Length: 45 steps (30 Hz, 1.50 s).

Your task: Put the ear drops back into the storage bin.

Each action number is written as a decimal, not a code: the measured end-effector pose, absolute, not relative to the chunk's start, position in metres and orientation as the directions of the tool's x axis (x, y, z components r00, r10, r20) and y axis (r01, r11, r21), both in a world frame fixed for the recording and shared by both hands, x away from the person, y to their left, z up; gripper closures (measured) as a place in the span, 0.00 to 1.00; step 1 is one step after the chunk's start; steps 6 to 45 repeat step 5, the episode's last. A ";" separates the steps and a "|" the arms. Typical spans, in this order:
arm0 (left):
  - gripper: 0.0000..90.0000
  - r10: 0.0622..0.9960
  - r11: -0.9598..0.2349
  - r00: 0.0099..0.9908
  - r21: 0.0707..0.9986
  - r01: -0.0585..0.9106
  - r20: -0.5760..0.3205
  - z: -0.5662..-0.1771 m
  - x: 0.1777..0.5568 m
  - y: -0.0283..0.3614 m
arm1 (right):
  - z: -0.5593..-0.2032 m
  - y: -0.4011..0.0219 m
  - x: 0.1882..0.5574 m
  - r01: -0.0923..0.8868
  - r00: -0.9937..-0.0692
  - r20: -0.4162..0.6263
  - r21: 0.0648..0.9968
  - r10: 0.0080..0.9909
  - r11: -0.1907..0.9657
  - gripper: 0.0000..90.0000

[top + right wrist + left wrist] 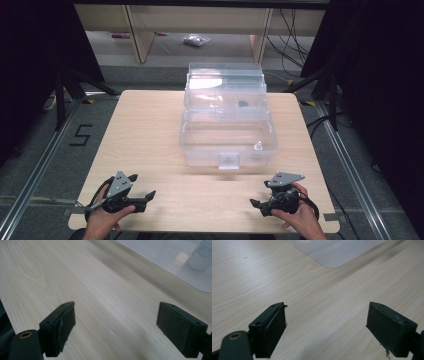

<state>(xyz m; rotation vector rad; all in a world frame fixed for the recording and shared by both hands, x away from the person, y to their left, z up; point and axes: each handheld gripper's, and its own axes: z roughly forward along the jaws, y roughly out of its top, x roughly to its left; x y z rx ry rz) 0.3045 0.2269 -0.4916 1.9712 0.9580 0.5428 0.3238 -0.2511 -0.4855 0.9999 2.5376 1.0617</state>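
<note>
Clear plastic box (227, 130) sits mid-worktop (150, 140); near its front we hold the left gripper (142, 192) and right gripper (260, 197), fingers spread wide, empty.

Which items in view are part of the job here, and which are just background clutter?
In play:
- clear plastic box, lid open, at the table's middle
- small white bottle inside the box, front right
- small dark item in the upper tray
- left gripper and right gripper, both open, at the near edge

Lying about:
- plastic bag on the floor beyond the table
- cables at the back right
</note>
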 end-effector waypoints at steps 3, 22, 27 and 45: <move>0.17 0.790 -0.339 0.613 0.843 0.419 0.013 -0.492 0.305 0.227 | -0.484 -0.251 0.323 0.524 -0.733 0.068 0.691 0.677 0.498 0.18; 0.17 0.790 -0.338 0.613 0.843 0.419 0.012 -0.492 0.305 0.227 | -0.484 -0.251 0.323 0.516 -0.738 0.061 0.694 0.672 0.502 0.18; 0.17 0.790 -0.338 0.613 0.843 0.419 0.012 -0.492 0.305 0.227 | -0.484 -0.251 0.323 0.516 -0.738 0.061 0.694 0.672 0.502 0.18; 0.17 0.790 -0.338 0.613 0.843 0.419 0.012 -0.492 0.305 0.227 | -0.484 -0.251 0.323 0.516 -0.738 0.061 0.694 0.672 0.502 0.18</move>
